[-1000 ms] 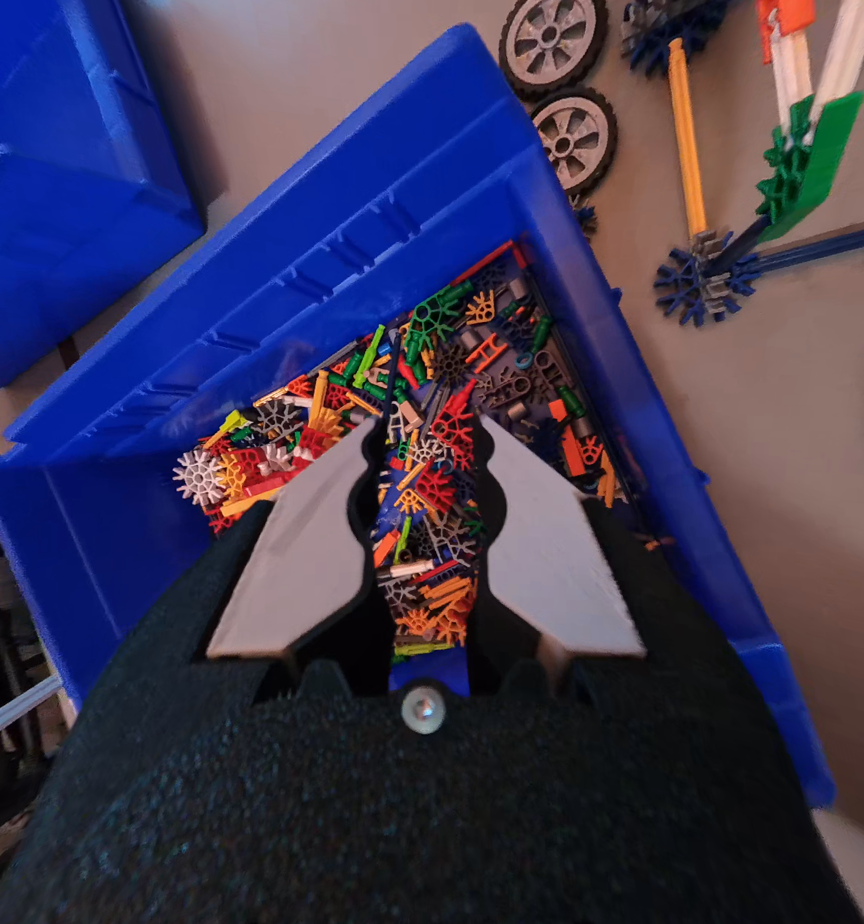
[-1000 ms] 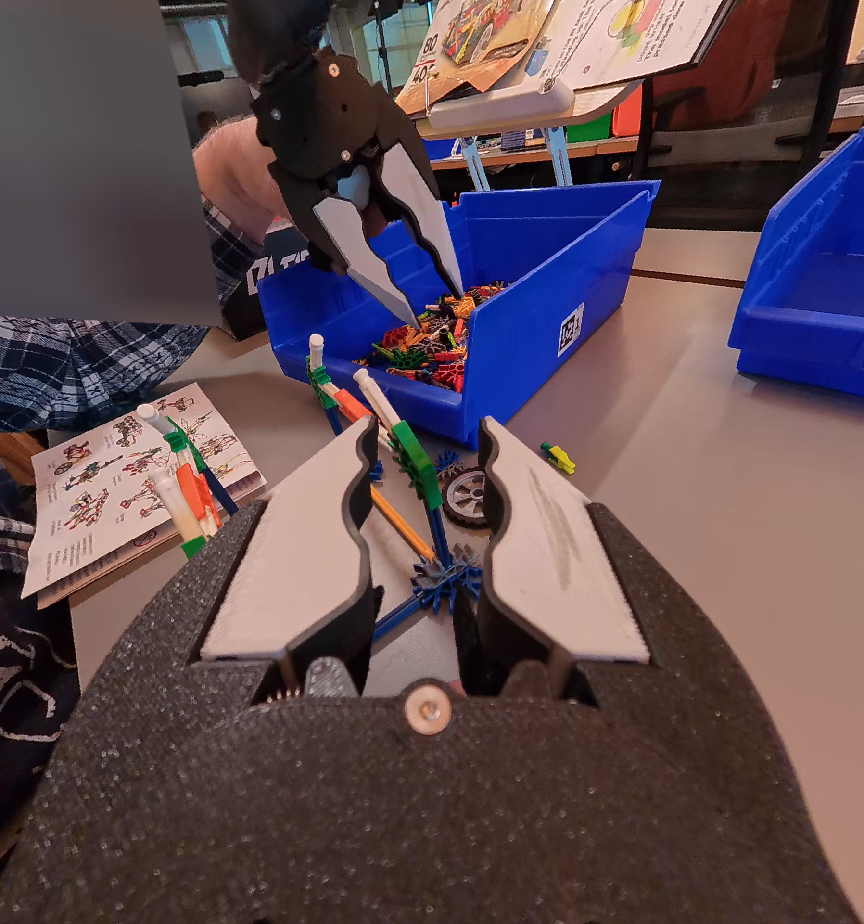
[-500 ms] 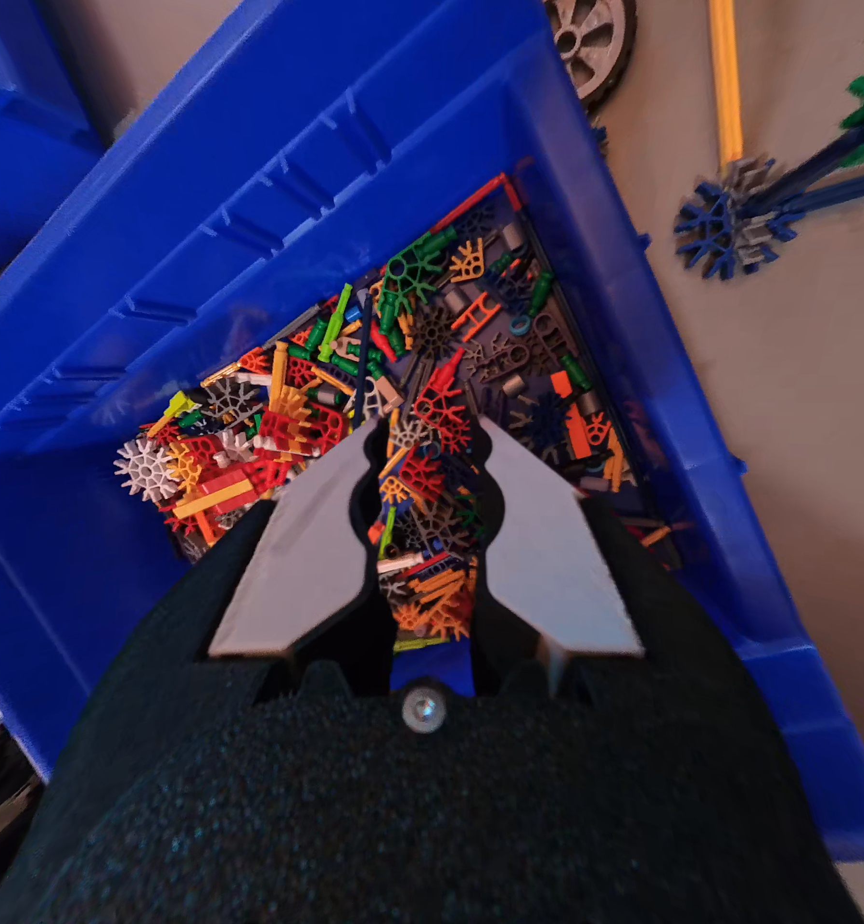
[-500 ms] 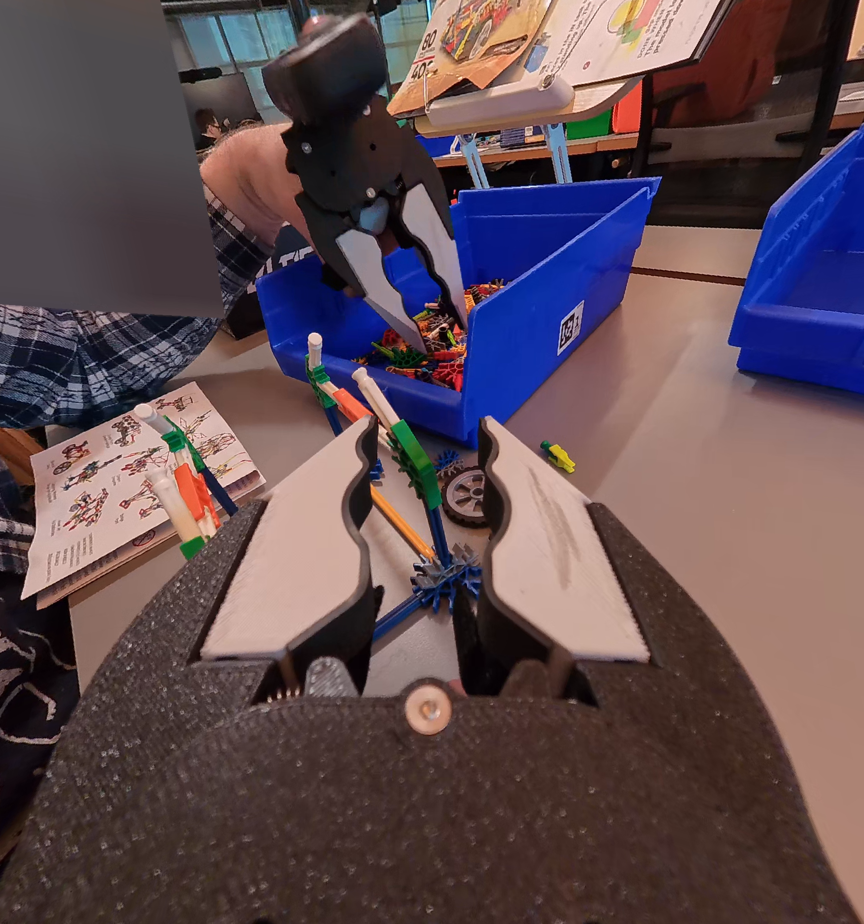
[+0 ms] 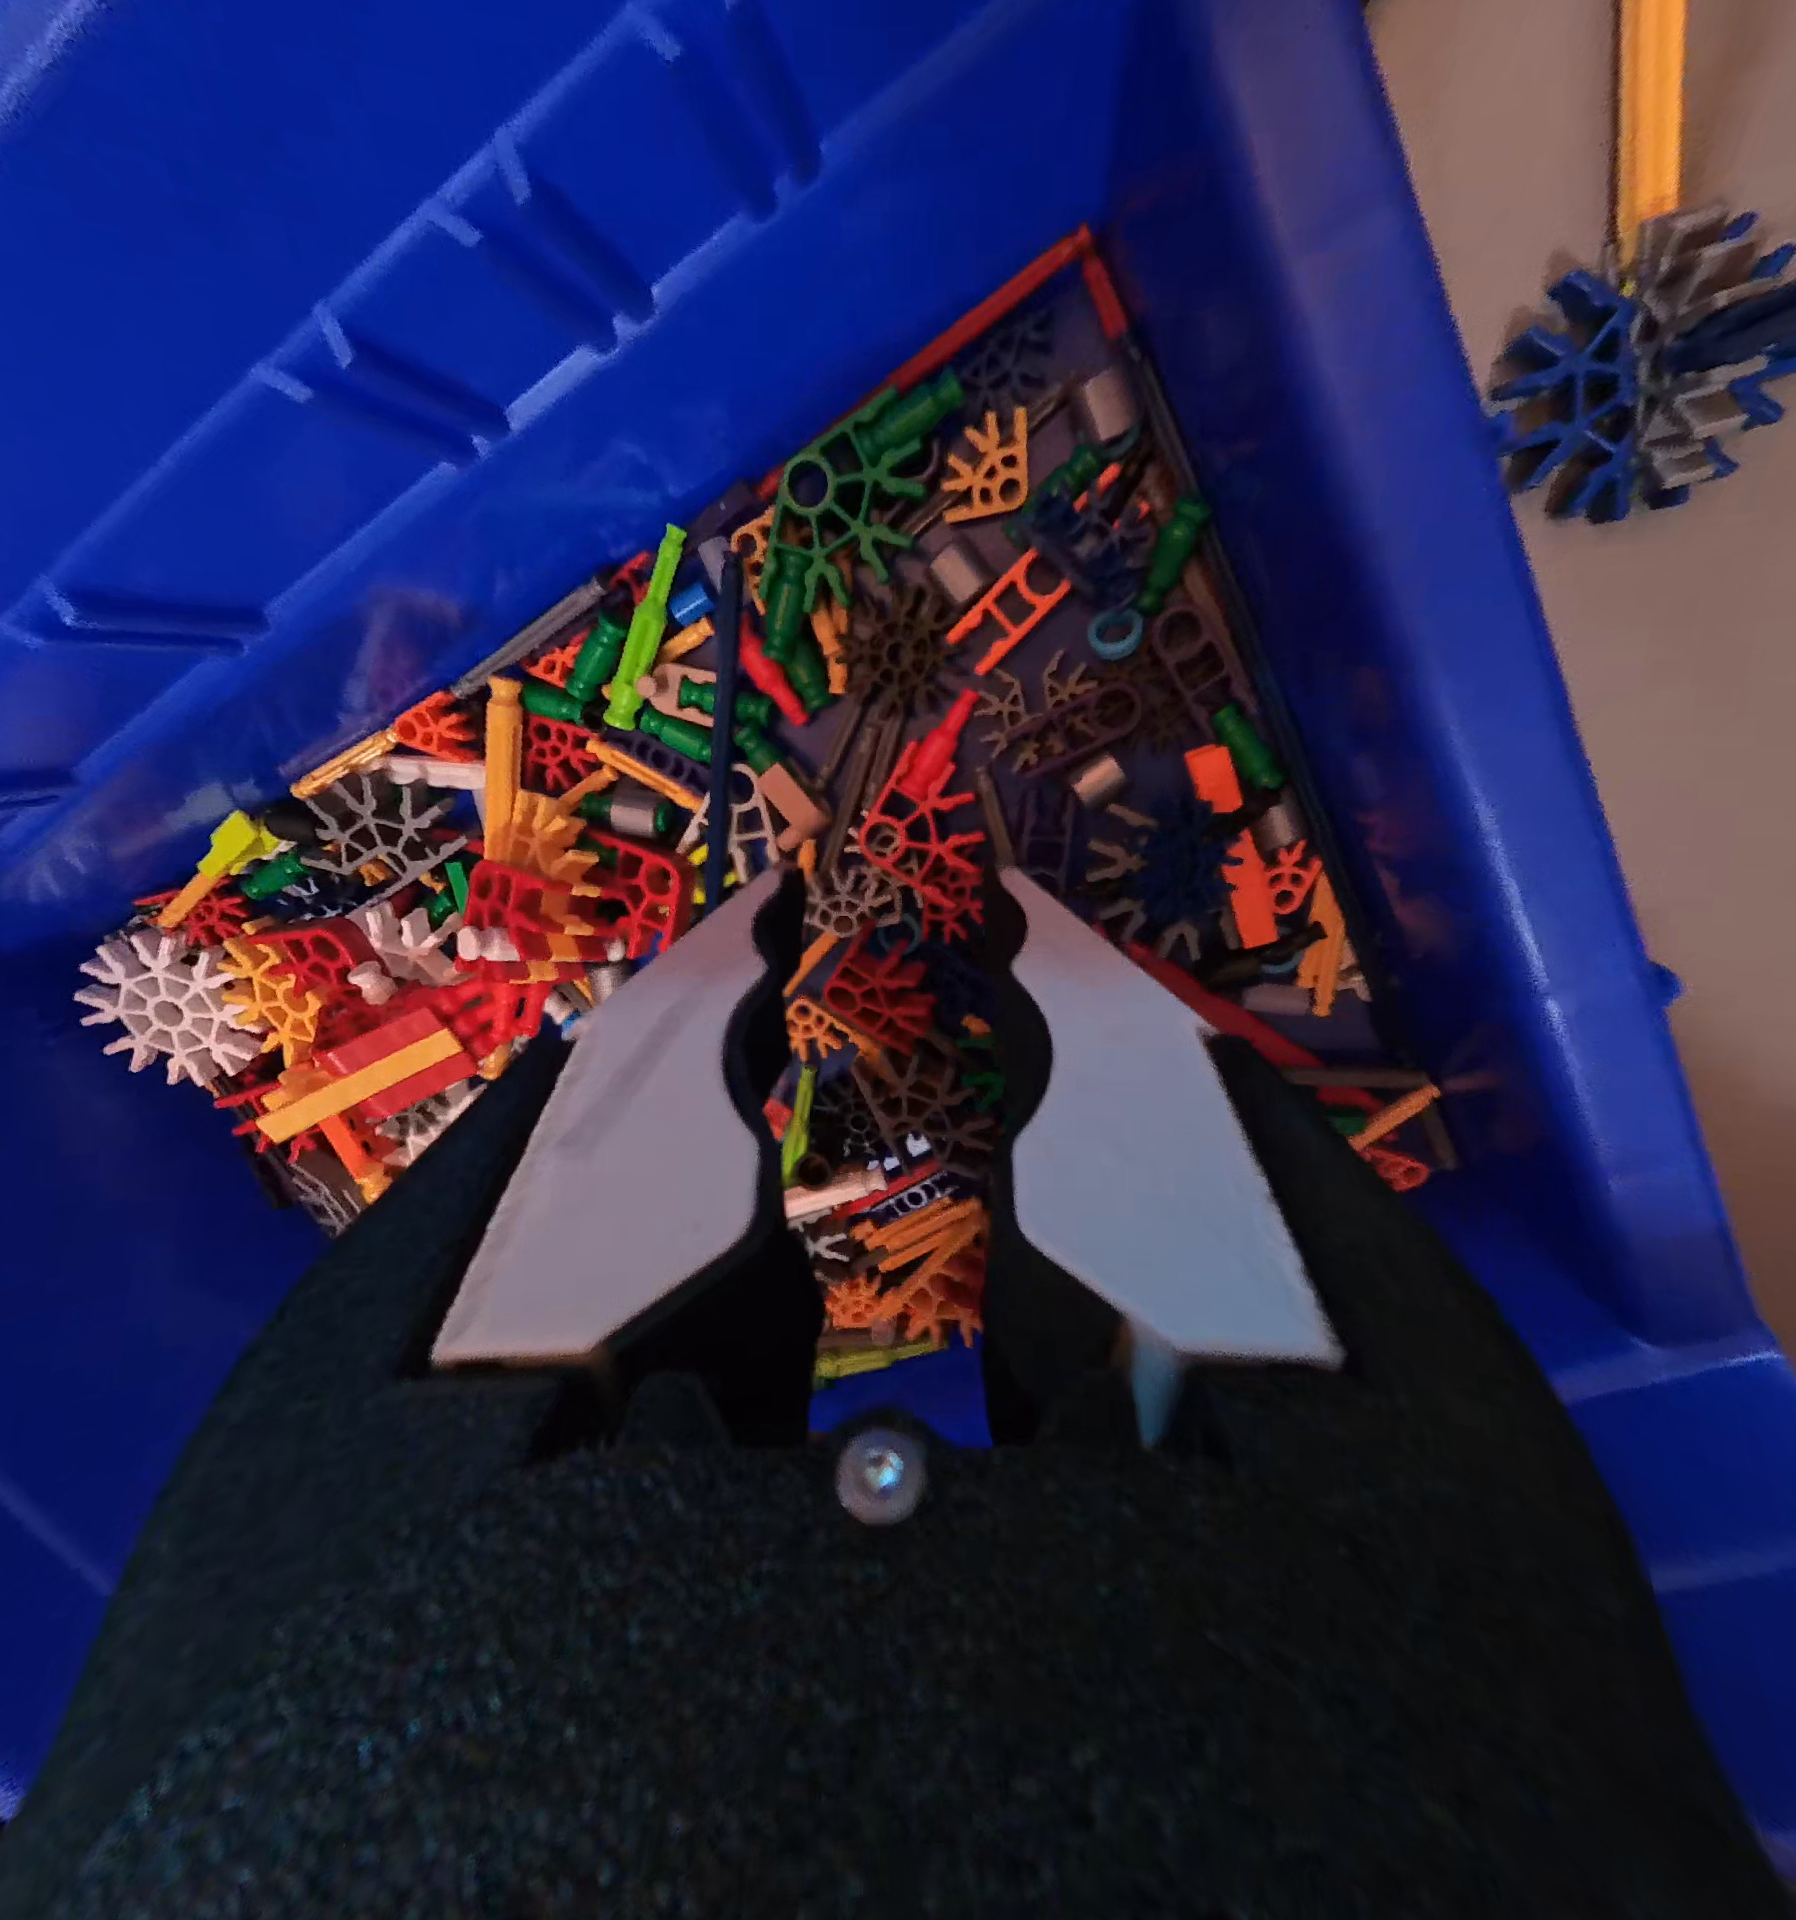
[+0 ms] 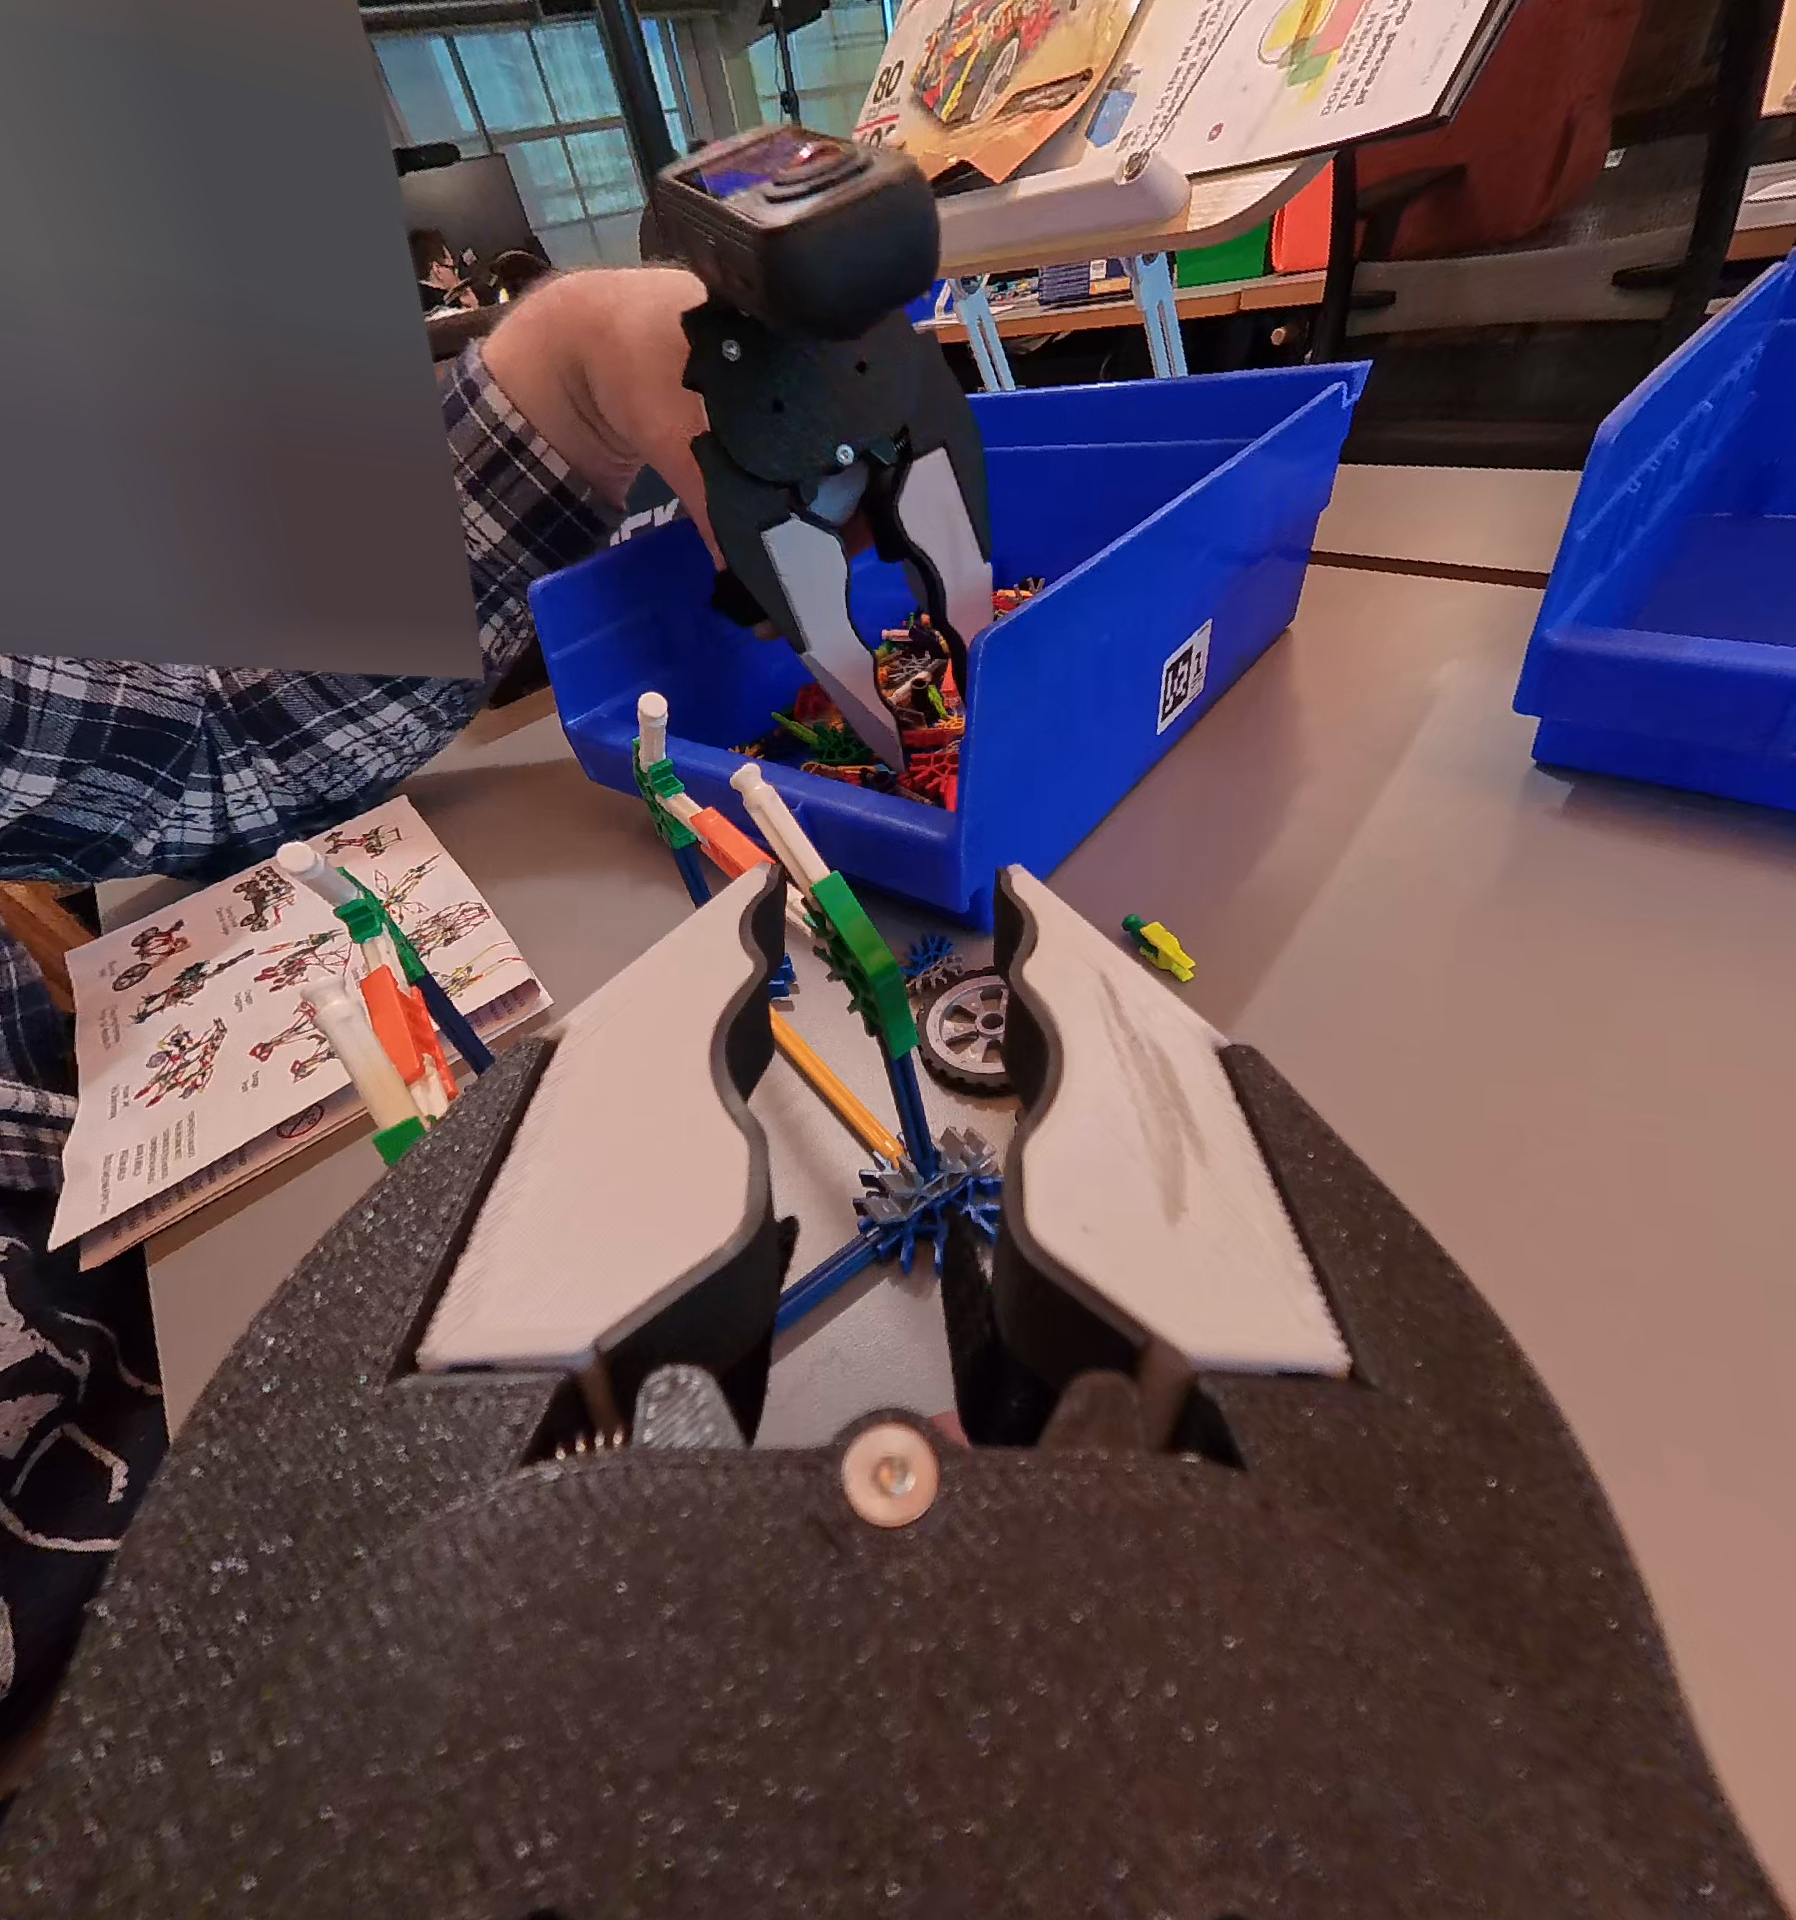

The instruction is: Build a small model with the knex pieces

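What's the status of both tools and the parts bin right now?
Left tool open, empty, tips down among loose building pieces in the blue bin. Right tool open, empty, low over the rod model on the table. Nothing blocking.

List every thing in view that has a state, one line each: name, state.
left claw: open, empty, tips down among the loose pieces
right claw: open, empty, above the rod model
blue bin: upright, partly filled with loose pieces
second blue bin: upright, contents unseen
rod model: partly assembled, on table
booklet: open, flat
wheel: loose, lying flat
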Motion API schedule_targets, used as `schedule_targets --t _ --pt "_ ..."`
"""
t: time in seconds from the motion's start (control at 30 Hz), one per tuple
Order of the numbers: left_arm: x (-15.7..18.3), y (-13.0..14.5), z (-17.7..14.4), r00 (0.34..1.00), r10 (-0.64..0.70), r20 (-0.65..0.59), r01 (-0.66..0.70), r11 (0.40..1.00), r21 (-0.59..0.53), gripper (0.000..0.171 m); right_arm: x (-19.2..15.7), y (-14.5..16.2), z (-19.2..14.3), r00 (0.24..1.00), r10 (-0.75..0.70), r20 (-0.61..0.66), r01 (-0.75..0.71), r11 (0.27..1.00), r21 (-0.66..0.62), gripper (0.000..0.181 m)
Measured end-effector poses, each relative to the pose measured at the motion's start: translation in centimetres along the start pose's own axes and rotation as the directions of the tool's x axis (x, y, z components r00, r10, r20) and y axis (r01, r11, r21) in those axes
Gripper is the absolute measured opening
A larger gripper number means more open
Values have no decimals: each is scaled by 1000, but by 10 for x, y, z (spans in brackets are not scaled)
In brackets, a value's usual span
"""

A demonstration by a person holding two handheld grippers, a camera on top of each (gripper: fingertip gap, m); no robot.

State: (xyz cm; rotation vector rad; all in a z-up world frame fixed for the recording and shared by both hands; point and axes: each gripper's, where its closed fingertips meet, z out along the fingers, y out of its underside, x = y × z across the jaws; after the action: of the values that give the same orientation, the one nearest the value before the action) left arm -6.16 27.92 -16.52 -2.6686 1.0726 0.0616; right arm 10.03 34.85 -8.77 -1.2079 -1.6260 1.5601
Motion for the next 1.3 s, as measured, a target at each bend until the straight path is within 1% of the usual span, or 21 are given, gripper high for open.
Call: schedule_targets --t 0.07,0.13,0.23,0.3,0.37,0.4,0.53,0.7,0.83,0.97,1.1,1.3 --pt "2 -1 5 1000 -2 -29 2 1000 5 33 0 0 0 1000 1 0 -1 1000 0 39" --pt "5 -3 9 998 -7 -61 8 1000 16 28 0 0 0 1000 2 -1 -2 1000 0 39" --pt "0 0 11 999 -7 -49 7 1000 4 25 0 0 0 1000 4 0 -4 1000 1 39" --pt "0 -1 11 999 -4 -53 5 1000 17 23 0 0 0 1000 5 0 -5 1000 1 39" --pt "-3 0 10 999 6 -37 -5 1000 18 11 0 0 0 1000 5 1 -5 1000 2 39" --pt "-4 0 9 1000 8 -30 -8 1000 17 10 1 0 0 1000 5 1 -5 1000 3 39" --pt "-8 -2 3 1000 9 -12 -9 999 45 10 0 -1 -1 1000 6 2 -6 1000 5 39" --pt "-20 -2 -9 998 -6 55 2 997 75 10 0 -1 -1 1000 8 3 -8 1000 9 39" --pt "-34 13 -16 992 -35 121 30 999 40 11 1 -1 -1 1000 9 4 -9 1000 9 39" --pt "-40 25 -18 988 -87 125 84 996 27 11 1 -1 -1 1000 9 4 -9 1000 9 39" --pt "-40 20 -15 989 -62 137 59 998 29 18 1 -1 -1 1000 9 3 -9 1000 9 39" --pt "-38 11 -21 989 -46 141 36 997 73 19 1 -1 -1 1000 15 3 -15 1000 10 39"
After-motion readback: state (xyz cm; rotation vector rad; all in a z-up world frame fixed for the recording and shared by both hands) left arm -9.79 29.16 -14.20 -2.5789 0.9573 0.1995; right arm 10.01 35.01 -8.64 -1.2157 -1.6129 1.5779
